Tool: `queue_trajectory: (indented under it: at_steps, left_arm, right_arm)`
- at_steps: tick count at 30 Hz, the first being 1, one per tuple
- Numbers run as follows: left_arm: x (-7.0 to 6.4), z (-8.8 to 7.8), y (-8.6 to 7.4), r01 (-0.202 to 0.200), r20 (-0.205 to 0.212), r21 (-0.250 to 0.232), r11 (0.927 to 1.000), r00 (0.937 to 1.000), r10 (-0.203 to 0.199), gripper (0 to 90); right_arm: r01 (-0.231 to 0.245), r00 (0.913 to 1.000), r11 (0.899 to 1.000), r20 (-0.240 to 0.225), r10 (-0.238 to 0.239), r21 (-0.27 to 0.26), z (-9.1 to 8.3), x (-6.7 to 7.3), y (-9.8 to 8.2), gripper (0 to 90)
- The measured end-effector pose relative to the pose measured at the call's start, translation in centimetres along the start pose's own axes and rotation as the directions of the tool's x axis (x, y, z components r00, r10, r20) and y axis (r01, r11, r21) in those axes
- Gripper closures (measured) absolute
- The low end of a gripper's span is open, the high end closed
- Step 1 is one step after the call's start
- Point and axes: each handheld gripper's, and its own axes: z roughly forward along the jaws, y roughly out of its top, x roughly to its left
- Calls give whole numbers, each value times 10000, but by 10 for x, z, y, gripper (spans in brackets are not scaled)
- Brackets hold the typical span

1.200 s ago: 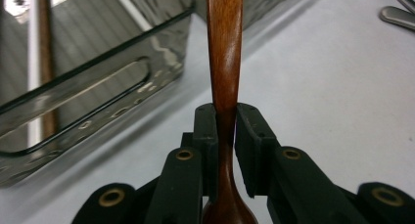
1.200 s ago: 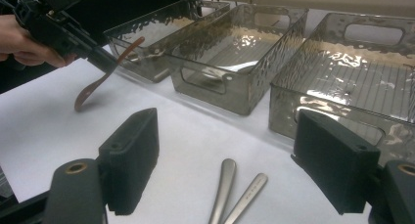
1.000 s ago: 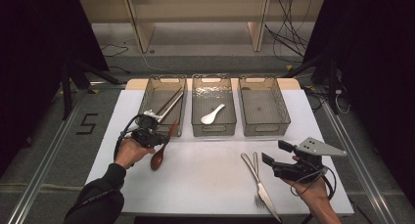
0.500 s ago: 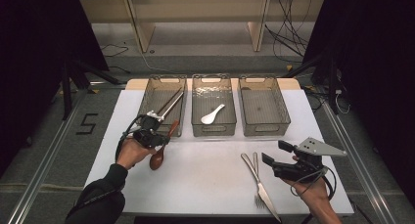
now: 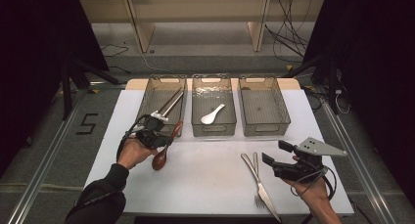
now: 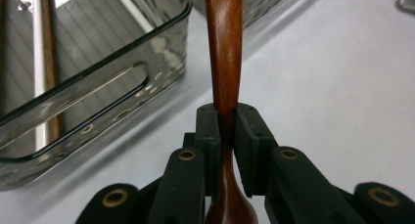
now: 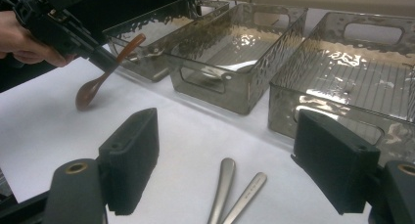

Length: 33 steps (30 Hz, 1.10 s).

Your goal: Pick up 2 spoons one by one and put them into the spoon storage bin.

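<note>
Little has shifted since a second ago: my left gripper point(image 5: 164, 138) has barely crept and its jaws have only tightened a touch on the wooden spoon point(image 5: 163, 153). On the left I am pinching that spoon by its handle, pads pressed on both sides of it in the left gripper view; its bowl touches the white bench point(image 5: 210, 177) just in front of the left tray point(image 5: 147, 99), which holds chopsticks point(image 5: 169, 102). The middle tray point(image 5: 195, 99) carries a white spoon point(image 5: 212, 115), and the right tray point(image 5: 281, 104) sits beside it. Nearer me a knife point(image 5: 258, 185) and fork point(image 5: 256, 177) lie side by side. At the right my right gripper point(image 5: 274, 153) hovers just beside them, jaws spread wide around nothing.
</note>
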Motion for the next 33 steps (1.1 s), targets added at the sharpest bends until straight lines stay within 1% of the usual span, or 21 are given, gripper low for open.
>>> queue_trajectory:
  at_steps: [1, 6, 7, 8, 10, 11, 12, 13, 14, 15, 18, 22, 26, 33]
  left_arm:
    - [-1, 0, 0, -30, -33, -49, 10000, 10000, 30, 808]
    - [-5, -1, 4, -119, 102, -42, 9999, 9999, 120, 808]
    - [-5, -2, 5, -119, 79, -159, 9998, 9999, 120, 808]
    - [-6, -3, 6, -104, 168, -161, 9998, 9998, 106, 808]
    - [-7, -4, 9, -136, 162, -312, 9994, 9998, 141, 808]
    - [-9, -4, 11, -117, 244, -294, 9995, 9996, 124, 808]
    - [-9, -5, 13, -224, 229, -338, 9992, 9995, 232, 808]
    - [-11, -6, 15, -197, 283, -422, 9989, 9994, 209, 808]
    - [-11, -6, 17, -252, 356, -403, 9989, 9990, 266, 808]
    - [-13, -7, 18, -262, 317, -498, 9984, 9991, 278, 808]
    - [-15, -10, 25, -235, 474, -687, 9974, 9985, 267, 808]
    - [-17, -14, 36, -262, 536, -925, 9954, 9981, 313, 808]
    - [-20, -18, 50, -284, 613, -1234, 9919, 9975, 362, 807]
    - [-26, -23, 77, -425, 624, -1536, 9872, 9967, 527, 807]
  right_arm:
    - [2, 10000, 10000, 0, -2, -5, 0, 0, 0, 259]
    - [-11, 10000, 10000, 4, 11, -29, 0, 0, 0, 258]
    - [-20, 10000, 10000, -6, 20, -33, 0, 0, 0, 259]
    - [-7, 10000, 10000, 5, 7, -21, 0, 0, 0, 259]
    - [-12, 10000, 10000, -2, 12, -24, 0, 0, 0, 259]
    - [-7, 10000, 10000, 6, 7, -25, 0, 0, 0, 259]
    - [-18, 10000, 10000, 2, 18, -32, 0, 0, 0, 259]
    - [-43, 10000, 10000, 0, 43, -25, 0, 0, 0, 259]
    - [-42, 10000, 10000, 2, 42, -24, 0, 0, 0, 259]
    - [-49, 10000, 10000, 7, 49, -29, 0, 0, 0, 259]
    - [-47, 10000, 10000, -11, 47, -26, 0, 0, 0, 259]
    - [-62, 10000, 10000, 4, 62, -22, 0, -1, 0, 259]
    - [-56, 10000, 10000, 21, 56, -20, 0, -1, 0, 259]
    - [-71, 10000, 10000, 8, 71, -54, 0, -2, 0, 259]
